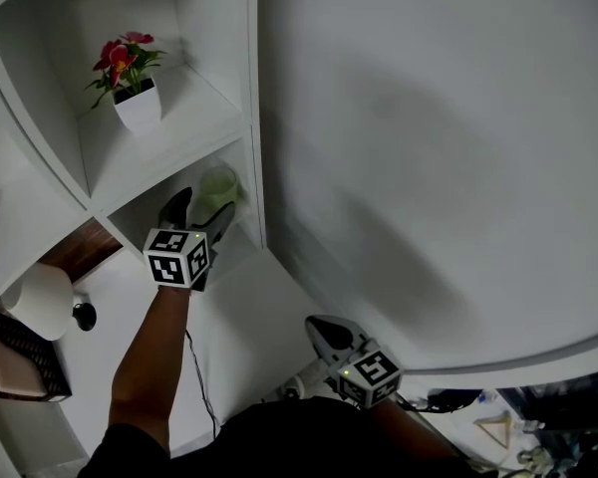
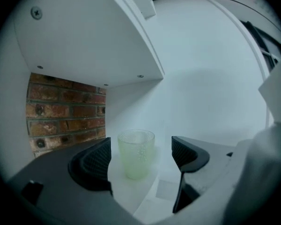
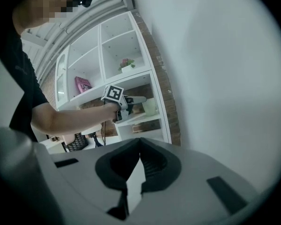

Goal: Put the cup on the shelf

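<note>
Closest to the lens are the left gripper's [image 2: 140,150] two dark ribbed jaws, spread wide and gripping nothing. Between their tips stands the pale green dimpled cup [image 2: 136,156], upright with its long axis vertical and its mouth up. It has a gap on either side, narrower toward the jaw at the view's left, and it seems to touch neither. The cup's base rests on the white shelf board [image 2: 129,194] just below the jaws, so the placing looks done. The coming move, as I judge it, turns on that clearance: the cup lies dead ahead of the gripper, so a straight pull back along the jaws' own line should leave it standing, while any sideways drift risks clipping it.

Beyond the cup is the compartment's white side wall, a brick wall [image 2: 65,116] shows off to the gripper's left, and another white board [image 2: 93,46] roofs the space above.

The right gripper [image 3: 139,159] hangs low by the person's body, well apart from the shelf — its jaws are pressed together with nothing in them.

By count there are one cup, two grippers, and one potted flower [image 1: 130,80] in the compartment above the left gripper.
</note>
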`<state>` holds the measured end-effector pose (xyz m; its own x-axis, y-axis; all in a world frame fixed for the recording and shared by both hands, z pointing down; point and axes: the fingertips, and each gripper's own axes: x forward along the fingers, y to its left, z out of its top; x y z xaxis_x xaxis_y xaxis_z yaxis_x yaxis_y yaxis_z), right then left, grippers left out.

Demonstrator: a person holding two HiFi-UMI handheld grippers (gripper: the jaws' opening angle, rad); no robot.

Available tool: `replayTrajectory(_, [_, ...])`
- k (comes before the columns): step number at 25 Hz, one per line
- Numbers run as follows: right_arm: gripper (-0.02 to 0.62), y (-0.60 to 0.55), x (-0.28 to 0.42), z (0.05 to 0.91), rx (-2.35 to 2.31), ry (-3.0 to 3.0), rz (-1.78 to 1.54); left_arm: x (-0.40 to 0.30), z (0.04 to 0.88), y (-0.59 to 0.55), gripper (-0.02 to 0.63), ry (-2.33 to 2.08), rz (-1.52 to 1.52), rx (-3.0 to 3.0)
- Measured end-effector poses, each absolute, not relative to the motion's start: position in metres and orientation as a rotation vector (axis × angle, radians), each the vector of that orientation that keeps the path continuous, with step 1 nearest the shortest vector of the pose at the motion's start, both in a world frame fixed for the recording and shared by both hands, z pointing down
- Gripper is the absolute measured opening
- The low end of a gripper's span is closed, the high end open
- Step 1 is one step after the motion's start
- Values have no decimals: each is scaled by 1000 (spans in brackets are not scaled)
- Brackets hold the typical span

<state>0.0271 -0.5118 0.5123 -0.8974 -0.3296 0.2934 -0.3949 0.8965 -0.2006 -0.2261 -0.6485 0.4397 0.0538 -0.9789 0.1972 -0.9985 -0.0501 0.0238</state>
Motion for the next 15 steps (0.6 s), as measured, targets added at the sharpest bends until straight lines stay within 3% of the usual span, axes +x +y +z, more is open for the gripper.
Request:
replayTrajectory(9, [5,-476,14,495,570,-2861,363,-202,427,-589,383,-1963,91,2241])
replayTrajectory(10, [5,-472,13,494,572,-2863,360,-199,426,-581,361,-1953,77,2247])
replayTrajectory(12, [5,-464,11,491,586,-2869,354,-195,425,-565,252,-1943,69,2263])
replayTrajectory(15, [5,-451,7,489,616,-2875,366,-189,424,-543,215,-1918,69,2285])
